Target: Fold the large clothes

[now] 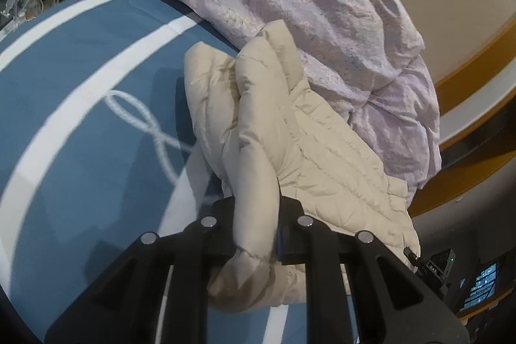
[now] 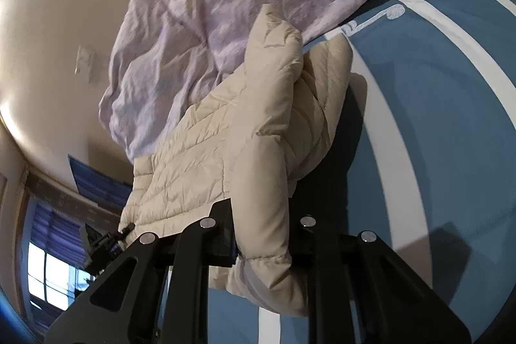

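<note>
The bed [image 1: 64,92] is covered by a blue spread with broad white bands and a white looped rope pattern; a crumpled pale lilac quilt [image 1: 290,5] is heaped along its far side against a cream wall [image 2: 64,5]. In the right wrist view a light switch [image 2: 84,62] sits on that wall and a bright window [image 2: 48,276] shows low at the left; in the left wrist view small clutter [image 1: 29,2] stands beyond the bed's far corner. The jacket [image 1: 290,134] is cream, puffy and quilted in narrow stitched channels, bunched and partly lifted off the spread, its far end touching the quilt. Its long axis runs away from both cameras toward the quilt, with a dark zipper pull [image 1: 410,253] at its near hem. The left gripper [image 1: 256,234] has its fingers clamped on a padded roll of the jacket, and the right gripper [image 2: 264,234] pinches another roll the same way.
</note>
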Demonstrator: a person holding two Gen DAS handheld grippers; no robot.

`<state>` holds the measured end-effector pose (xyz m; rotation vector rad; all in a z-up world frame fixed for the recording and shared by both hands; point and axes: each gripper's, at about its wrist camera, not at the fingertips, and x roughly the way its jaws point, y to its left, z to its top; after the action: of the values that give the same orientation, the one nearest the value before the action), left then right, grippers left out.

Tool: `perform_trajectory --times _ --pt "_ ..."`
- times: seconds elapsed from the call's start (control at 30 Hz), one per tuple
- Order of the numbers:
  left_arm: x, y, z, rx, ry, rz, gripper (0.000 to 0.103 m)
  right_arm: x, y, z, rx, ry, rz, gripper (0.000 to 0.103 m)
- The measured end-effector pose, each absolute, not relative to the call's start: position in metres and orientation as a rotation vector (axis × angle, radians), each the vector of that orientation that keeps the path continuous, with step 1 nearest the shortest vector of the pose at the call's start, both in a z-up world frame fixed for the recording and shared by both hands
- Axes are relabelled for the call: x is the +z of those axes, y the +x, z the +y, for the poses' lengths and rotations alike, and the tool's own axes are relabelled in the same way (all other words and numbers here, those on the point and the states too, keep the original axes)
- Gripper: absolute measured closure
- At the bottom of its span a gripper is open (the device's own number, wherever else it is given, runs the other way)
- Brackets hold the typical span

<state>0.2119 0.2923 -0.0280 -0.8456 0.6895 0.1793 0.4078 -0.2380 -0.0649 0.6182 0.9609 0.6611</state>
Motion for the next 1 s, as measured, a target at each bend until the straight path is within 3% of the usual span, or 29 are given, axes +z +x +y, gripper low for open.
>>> perform_trajectory --times 0.57,0.63,0.67,0.7,0.77,0.8,0.93,1.0 --pt "-0.035 0.107 0.278 0.156 -0.832 0.698 0.087 -0.082 0.321 -0.236 0.662 0.533 1.006 0.085" --pt "-0.04 0.104 0.277 0.158 -0.84 0.707 0.086 -0.081 0.318 -0.231 0.616 0.465 1.007 0.081" --pt "-0.046 0.103 0.278 0.161 -0.85 0.716 0.084 -0.08 0.316 -0.229 0.587 0.434 1.003 0.075" --pt "-0.049 0.102 0.279 0.167 -0.858 0.722 0.083 -0.078 0.315 -0.227 0.552 0.397 0.994 0.063" --pt "-0.055 0.102 0.281 0.176 -0.873 0.735 0.076 -0.069 0.314 -0.224 0.461 0.326 0.96 0.044" --pt "-0.057 0.102 0.282 0.182 -0.88 0.737 0.074 -0.063 0.313 -0.225 0.426 0.302 0.932 0.042" --pt "-0.059 0.104 0.285 0.208 -0.879 0.749 0.042 -0.037 0.311 -0.224 0.36 0.281 0.837 0.038" --pt "-0.059 0.107 0.286 0.223 -0.882 0.753 0.036 -0.028 0.312 -0.214 0.369 0.263 0.813 0.038"
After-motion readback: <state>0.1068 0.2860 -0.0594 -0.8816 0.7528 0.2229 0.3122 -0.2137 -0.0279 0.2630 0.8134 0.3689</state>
